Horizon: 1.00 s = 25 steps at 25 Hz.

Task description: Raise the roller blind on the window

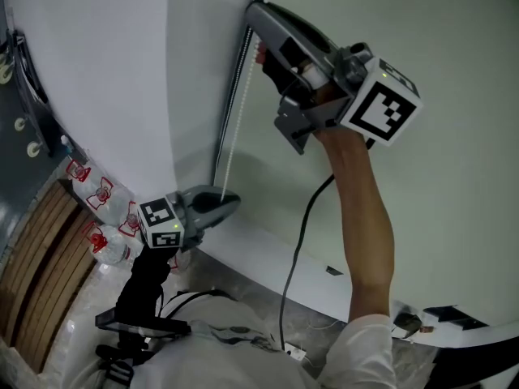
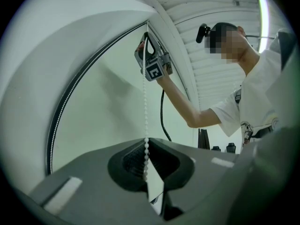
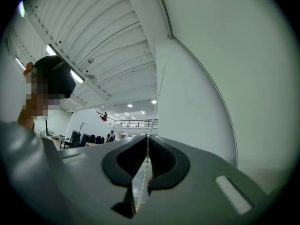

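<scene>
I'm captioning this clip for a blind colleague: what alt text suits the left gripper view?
The left gripper is shut on a white bead chain that runs straight up to the right gripper, held high on a raised bare arm. A person in a white shirt stands at the right.

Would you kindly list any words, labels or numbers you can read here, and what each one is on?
No text here can be read.
Red bottle labels: too blurred to read.
Upper marker cube and lower marker cube: black-and-white squares only, no letters.
</scene>
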Motion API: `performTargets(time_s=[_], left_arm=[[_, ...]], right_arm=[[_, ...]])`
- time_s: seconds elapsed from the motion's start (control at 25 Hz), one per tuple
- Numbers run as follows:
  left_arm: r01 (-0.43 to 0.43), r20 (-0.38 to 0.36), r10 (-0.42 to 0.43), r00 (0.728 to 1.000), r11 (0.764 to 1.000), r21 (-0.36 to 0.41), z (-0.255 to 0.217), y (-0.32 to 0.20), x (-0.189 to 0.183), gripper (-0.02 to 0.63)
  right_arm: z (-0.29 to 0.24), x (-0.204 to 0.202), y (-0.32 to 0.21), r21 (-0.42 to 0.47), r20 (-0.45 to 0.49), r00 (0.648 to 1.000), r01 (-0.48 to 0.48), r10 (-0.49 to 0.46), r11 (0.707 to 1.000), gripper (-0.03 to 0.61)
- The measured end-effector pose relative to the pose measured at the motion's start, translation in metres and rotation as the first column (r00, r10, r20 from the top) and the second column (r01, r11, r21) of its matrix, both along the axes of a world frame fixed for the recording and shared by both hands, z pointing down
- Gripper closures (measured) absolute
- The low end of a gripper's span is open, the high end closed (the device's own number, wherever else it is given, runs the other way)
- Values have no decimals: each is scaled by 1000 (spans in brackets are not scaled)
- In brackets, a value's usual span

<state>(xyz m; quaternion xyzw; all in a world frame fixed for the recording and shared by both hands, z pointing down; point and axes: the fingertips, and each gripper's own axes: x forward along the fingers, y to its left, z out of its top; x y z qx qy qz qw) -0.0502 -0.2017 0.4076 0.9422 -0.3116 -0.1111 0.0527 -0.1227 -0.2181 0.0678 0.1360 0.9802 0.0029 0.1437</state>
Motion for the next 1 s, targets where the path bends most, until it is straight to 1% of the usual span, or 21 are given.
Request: performTargets(time_s=[0.2,0.36,0.52,0.68,0.8,1.0], left_arm=[[-7,-3,7,1000,1000,3,12,8,0,615],[-8,-2,8,1000,1000,7,1,4,1,615],[-11,-3,11,1000,1000,7,-14,-3,1,615],[-13,4,13,1000,1000,7,-6,1,2,615],[-10,7,10,1000,1000,6,-4,2,2,615],[-6,7,6,1000,1000,5,-4,2,-1,615]], right_arm=[[44,-1,10,-19,-27,1000,-3,2,1000,565],[58,-1,7,-28,-49,999,-6,4,1000,565],[76,-3,2,-50,-91,996,-7,2,999,565],[113,-1,6,-76,-122,992,-13,3,997,565],[141,-3,8,-85,-167,986,-15,1,996,565],[191,-7,9,-138,-233,972,-10,-22,990,565]])
